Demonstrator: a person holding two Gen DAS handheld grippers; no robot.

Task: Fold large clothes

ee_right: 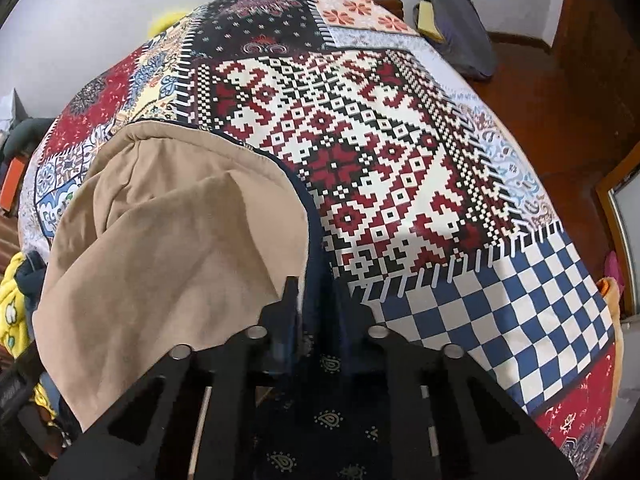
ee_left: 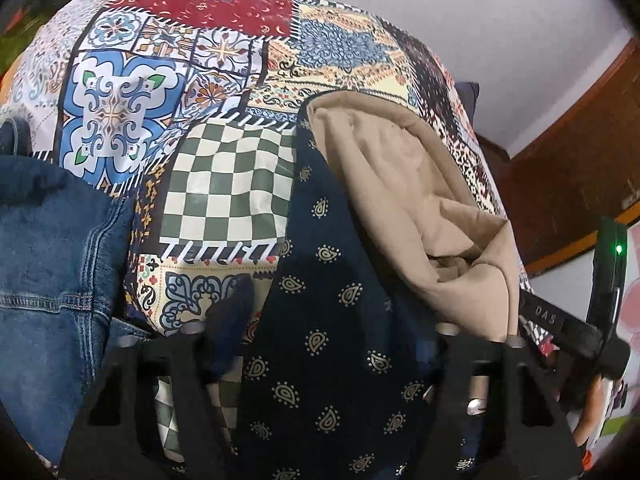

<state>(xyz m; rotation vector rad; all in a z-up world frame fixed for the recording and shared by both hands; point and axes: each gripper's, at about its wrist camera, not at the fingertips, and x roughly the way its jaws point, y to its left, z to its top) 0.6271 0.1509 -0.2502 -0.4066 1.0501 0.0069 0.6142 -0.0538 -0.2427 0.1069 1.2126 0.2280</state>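
Note:
A large navy garment with gold paisley print (ee_left: 332, 280) and tan lining (ee_left: 404, 184) lies on a bed with a patchwork cover (ee_left: 224, 184). My left gripper (ee_left: 320, 344) is low over it, the navy cloth bunched between its fingers, which are partly hidden. In the right wrist view the tan lining (ee_right: 168, 248) spreads left and the navy cloth (ee_right: 320, 412) runs between the fingers. My right gripper (ee_right: 316, 320) is shut on the navy edge of the garment.
Blue jeans (ee_left: 52, 264) lie at the left on the bed. A dark pillow (ee_right: 460, 28) sits at the far corner by the wooden headboard (ee_right: 560, 92). Yellow clothes (ee_right: 16, 312) lie at the left edge. The patchwork cover (ee_right: 400, 152) stretches ahead and right.

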